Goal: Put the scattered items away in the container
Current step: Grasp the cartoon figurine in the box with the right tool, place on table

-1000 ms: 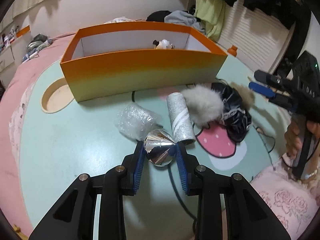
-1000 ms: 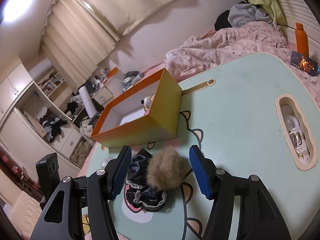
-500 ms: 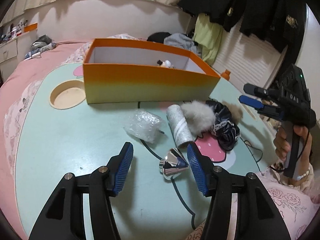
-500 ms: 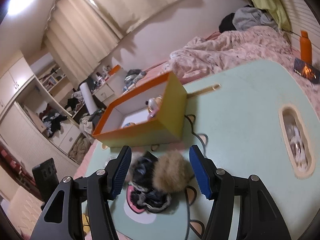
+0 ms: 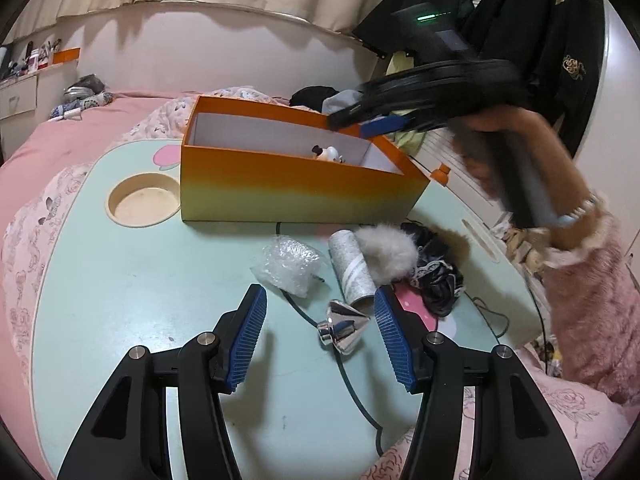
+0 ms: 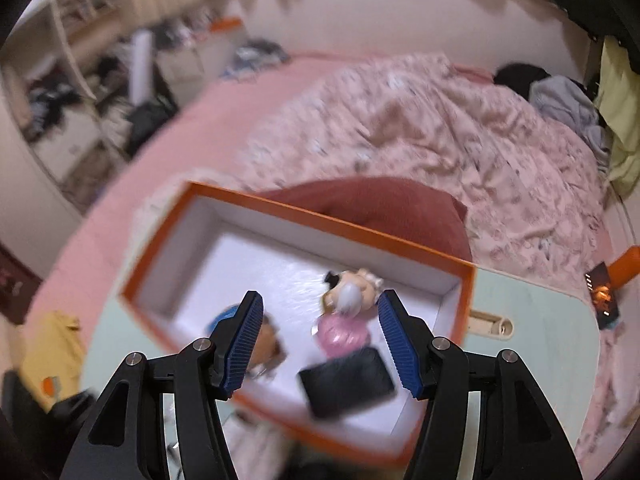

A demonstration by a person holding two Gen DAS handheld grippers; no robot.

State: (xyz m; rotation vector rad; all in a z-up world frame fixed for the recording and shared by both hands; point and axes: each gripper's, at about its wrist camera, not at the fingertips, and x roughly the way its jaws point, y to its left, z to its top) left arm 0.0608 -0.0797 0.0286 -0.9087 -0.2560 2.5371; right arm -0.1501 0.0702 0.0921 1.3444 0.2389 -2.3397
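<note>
An orange box (image 5: 296,188) fading to yellow-green with a white inside is seen on a mint-green table (image 5: 120,300), beside a silver cone (image 5: 344,326), a grey-white pompom (image 5: 386,254) and pink floral bedding (image 6: 460,140).

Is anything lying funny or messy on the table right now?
Yes. The shiny silver funnel is tipped over on its side, lying on a black cable, between the open fingers of the left tool but not held. Behind it, a paper roll, bubble wrap and a fluffy ball sit outside the orange box.
</note>
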